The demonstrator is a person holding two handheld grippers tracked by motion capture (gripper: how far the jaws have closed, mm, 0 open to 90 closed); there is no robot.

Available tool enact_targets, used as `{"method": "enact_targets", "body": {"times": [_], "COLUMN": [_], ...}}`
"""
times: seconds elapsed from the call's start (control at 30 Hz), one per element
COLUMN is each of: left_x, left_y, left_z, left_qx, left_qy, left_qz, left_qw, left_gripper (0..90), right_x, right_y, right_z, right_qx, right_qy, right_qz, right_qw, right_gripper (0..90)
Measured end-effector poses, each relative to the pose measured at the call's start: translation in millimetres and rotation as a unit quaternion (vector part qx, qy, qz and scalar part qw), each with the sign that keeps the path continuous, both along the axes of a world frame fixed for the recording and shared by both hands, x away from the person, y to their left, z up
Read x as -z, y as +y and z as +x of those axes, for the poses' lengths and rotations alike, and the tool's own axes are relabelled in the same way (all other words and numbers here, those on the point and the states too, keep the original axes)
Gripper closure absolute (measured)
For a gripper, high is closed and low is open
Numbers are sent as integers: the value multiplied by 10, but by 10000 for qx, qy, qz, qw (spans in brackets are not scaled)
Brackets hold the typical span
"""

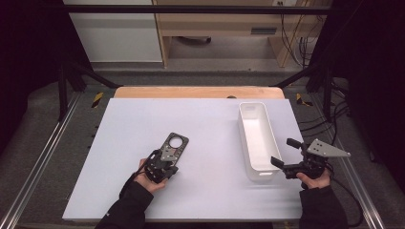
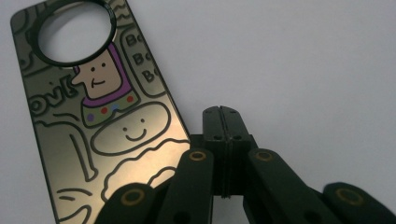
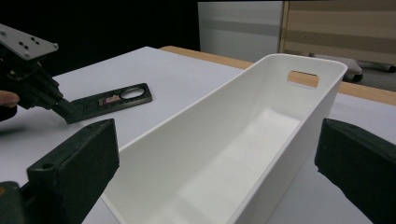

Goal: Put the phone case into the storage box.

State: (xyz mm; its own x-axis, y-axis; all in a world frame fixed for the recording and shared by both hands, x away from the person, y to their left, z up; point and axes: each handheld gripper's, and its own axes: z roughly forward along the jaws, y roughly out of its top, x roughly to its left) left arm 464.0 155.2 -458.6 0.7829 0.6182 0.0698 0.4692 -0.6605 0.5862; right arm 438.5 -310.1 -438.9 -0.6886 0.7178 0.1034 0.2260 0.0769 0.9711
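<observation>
A dark hanger card [image 1: 175, 144] with a round hole and cartoon drawings lies flat on the white table top [image 1: 205, 129]. In the left gripper view the card [image 2: 93, 116] sits just left of my left gripper [image 2: 223, 112], whose jaws are pressed together with nothing between them. From above, the left gripper [image 1: 167, 160] rests at the card's near end. My right gripper [image 1: 285, 152] stands open at the near right side of a long white bin [image 1: 258, 138]. The bin [image 3: 224, 140] is empty inside, and its near end lies between the right gripper's wide-spread jaws [image 3: 217, 140].
The card [image 3: 112, 100] and the left gripper [image 3: 65, 112] also show far off in the right gripper view. A wooden strip [image 1: 198, 92] runs along the table's far edge. Metal rails [image 1: 43, 152] flank the table, with cables [image 1: 334, 119] at the right.
</observation>
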Motion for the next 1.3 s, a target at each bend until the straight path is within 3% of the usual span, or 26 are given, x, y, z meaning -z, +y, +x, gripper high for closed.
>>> {"method": "enact_targets", "body": {"times": [0.23,0.33,0.57,0.77,0.97,1.13,1.3], "left_x": [-151,-217,-338,-434,-520,-600,-669], "left_y": [48,80,172,275,375,437,452], "left_z": [-24,-21,2,34,64,83,117], "left_qx": [4,-44,-158,-292,-390,-420,-512], "left_qy": [-151,-213,-361,-615,-787,-886,-996], "left_qz": [-373,-511,-814,-1171,-1528,-1717,-1769], "left_qw": [9992,9985,9959,9908,9843,9803,9778], "left_gripper": [889,848,659,439,296,199,77], "right_x": [-3,-5,-5,-7,-7,-11,-12], "right_y": [0,-2,3,4,3,-1,3], "right_z": [-2,-2,-1,-2,-3,-5,-6], "right_qx": [-4,-5,-11,-12,-2,-7,-8], "right_qy": [0,-4,3,-16,-5,-14,-14], "right_qz": [8,9,-9,-17,-19,-21,-21], "right_qw": [10000,10000,10000,10000,10000,10000,10000], "right_gripper": [5,5,5,5,5,5,5]}}
